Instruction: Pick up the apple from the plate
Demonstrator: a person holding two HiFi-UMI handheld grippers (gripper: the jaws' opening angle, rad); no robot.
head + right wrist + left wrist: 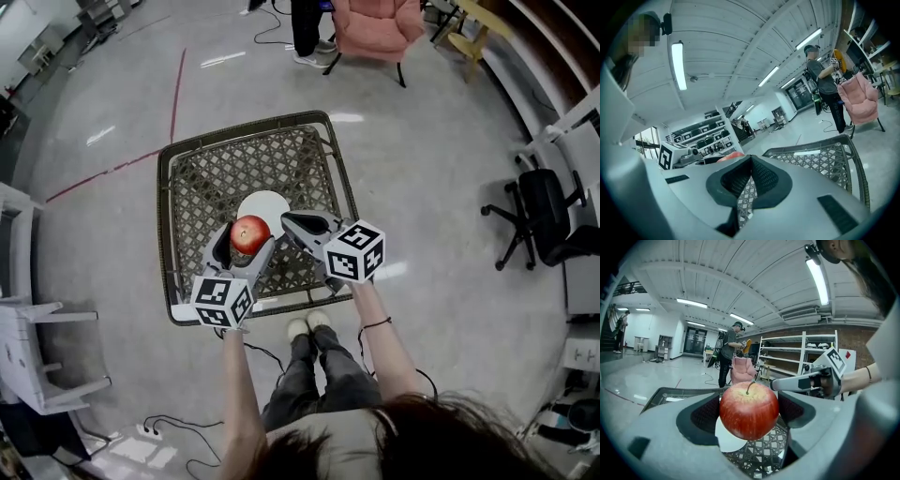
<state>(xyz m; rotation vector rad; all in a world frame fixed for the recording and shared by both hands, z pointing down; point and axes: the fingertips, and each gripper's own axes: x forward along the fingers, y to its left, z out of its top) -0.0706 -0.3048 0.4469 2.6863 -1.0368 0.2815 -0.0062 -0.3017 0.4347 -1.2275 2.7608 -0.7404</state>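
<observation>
L gripper (246, 242) has the apple (749, 411) clamped between its jaws, pads on opposite flanks near the widest part, stem up. The apple sits on the person's side of the white plate (267, 203), which lies near the middle of the woven lattice table (197, 178). In the left gripper view the plate shows below and behind the fruit, so it looks lifted clear, though I can't be sure of the gap w/ this wide lens. R gripper (291, 222) hovers just beside the apple on its right, jaws closed to a thin slit w/ nothing between them; only lattice shows thru. Handling, as a judgement: the apple is firm, round and fairly dense, and its waxy skin is prob. a bit slick, so a hold off the equator could let it squirt out up or down. Best grip is across the middle as here, pads square to the flanks, not on the stem or bottom dimple. Flesh bruises under a hard pinch, so moderate squeeze only; it's stiff enough that there's no give to warn of overpressure. Carry it level & slow. One gripper seems enough, so the R one is spare.
</observation>
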